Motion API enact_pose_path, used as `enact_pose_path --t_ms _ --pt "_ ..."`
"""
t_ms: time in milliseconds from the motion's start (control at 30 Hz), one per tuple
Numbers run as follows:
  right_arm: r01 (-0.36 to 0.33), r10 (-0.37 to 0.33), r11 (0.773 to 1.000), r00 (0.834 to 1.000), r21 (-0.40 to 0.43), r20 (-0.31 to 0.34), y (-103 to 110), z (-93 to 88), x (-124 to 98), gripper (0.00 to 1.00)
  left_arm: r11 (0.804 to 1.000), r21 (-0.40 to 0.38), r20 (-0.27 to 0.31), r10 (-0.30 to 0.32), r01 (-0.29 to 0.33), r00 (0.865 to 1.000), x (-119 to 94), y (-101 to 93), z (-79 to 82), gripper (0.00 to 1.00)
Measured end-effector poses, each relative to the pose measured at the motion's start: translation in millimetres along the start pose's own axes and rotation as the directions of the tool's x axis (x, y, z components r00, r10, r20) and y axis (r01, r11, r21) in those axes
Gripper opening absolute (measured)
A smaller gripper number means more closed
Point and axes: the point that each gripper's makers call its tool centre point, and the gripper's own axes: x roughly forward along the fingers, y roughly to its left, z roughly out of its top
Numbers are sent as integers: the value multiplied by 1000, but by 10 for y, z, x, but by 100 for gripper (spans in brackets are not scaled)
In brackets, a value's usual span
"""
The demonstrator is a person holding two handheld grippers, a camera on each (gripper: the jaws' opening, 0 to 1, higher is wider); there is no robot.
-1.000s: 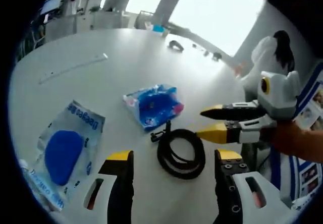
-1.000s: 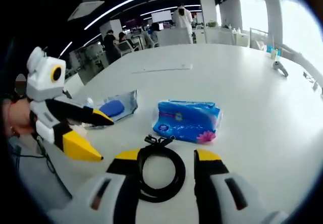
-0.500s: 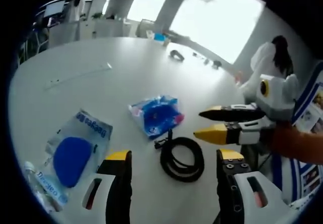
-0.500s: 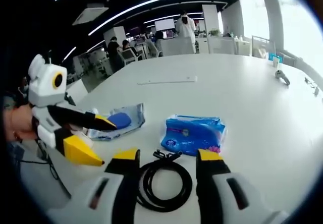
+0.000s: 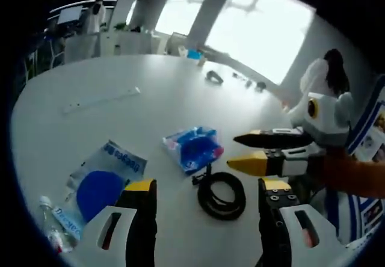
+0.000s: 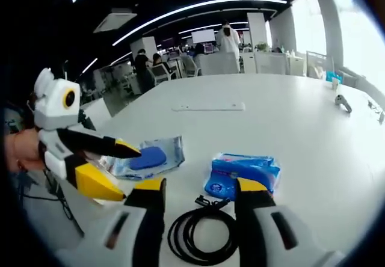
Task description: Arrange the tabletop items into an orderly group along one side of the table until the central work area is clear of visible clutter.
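White table, large and rounded, carries every item. Left gripper hangs above the near table edge with its yellow-tipped fingers spread apart and nothing between them; seen from the right gripper view it enters from the left, held in a hand. Right gripper likewise has its fingers spread and empty, framing the cable; in the left gripper view it enters from the right, above and just beside the cable.

Clear pouch with a blue pad inside lies flat near the table edge, well apart from the tissue pack. Blue tissue pack lies near the table's middle, just beside the cable. Black coiled cable lies flat, its plug end pointing toward the tissue pack. A white strip lies farther out on the table. A small bottle lies beside the pouch at the near edge. A small dark object sits near the far edge.
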Motion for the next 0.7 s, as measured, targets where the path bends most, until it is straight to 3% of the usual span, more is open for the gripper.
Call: enact_pose_path --t_ms 233,700 --pt "-12 12 1000 1000 -16 4 75 79 56 44 1000 -5 13 18 -18 1000 -100 95 6 66" --pt "-60 60 997 998 -50 -1 335 211 302 44 995 -34 51 93 -91 994 -436 472 40 67"
